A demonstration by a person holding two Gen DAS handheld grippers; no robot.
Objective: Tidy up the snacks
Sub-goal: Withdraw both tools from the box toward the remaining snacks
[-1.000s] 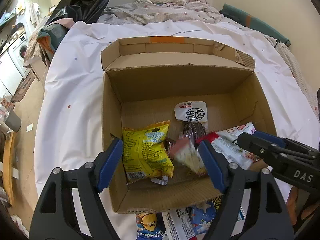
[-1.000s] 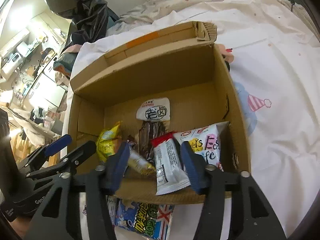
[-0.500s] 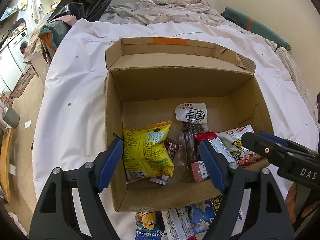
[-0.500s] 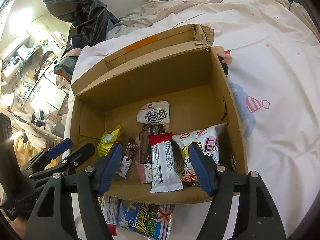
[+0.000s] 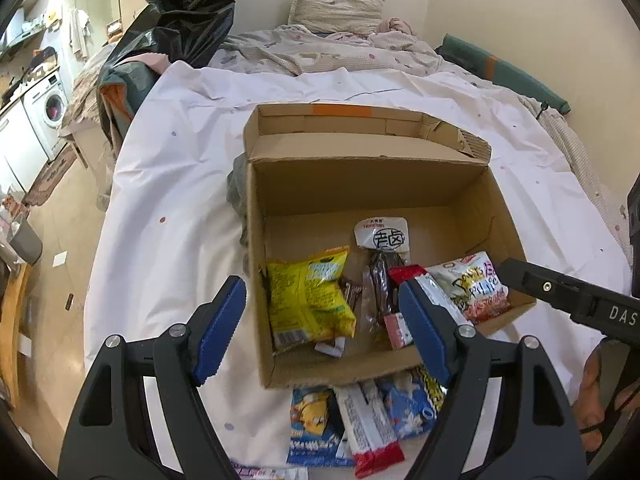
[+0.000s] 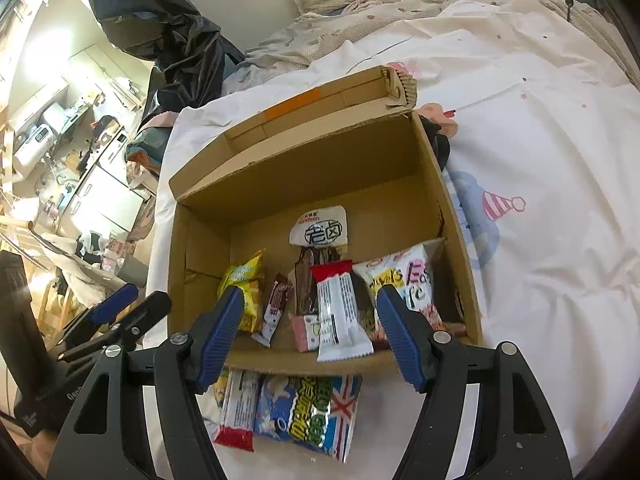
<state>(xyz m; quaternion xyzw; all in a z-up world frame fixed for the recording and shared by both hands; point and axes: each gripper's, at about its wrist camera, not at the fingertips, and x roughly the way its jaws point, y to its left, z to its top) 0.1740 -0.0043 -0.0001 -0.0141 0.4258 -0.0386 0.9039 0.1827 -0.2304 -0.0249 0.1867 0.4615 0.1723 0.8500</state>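
Blue-padded and spread wide, the left gripper (image 5: pixel 320 328) is hovering over the near left part of the cardboard box (image 5: pixel 344 372), holding nothing. The right gripper (image 6: pixel 310 332) is likewise standing wide apart and empty, hanging above the box's near wall.

Nearest of all, loose snacks are lying on the white bedsheet (image 5: pixel 168 184) just outside that near wall: a blue cartoon packet (image 5: pixel 312 428), a white bar with a red end (image 5: pixel 370 428) and a blue and green packet with a flag print (image 6: pixel 316 412).

Inside the box, along the near side, a yellow bag (image 5: pixel 306 300) is sitting at the left. Just right of it a small brown bar (image 6: pixel 275 308) is leaning, then a small pink packet (image 6: pixel 303 330), then a white wrapper with a red top (image 6: pixel 340 316) propped against the near wall. At the right, a white bag with scrawled lettering (image 5: pixel 472 284) is resting against the right wall. Farther in, a dark clear-wrapped snack with a white label (image 5: pixel 382 236) is lying on the box floor.

Beyond the far flap, a rumpled blanket and a pillow (image 5: pixel 340 12) are lying at the far end of the bed, with a black plastic bag (image 5: pixel 176 12) at the far left.
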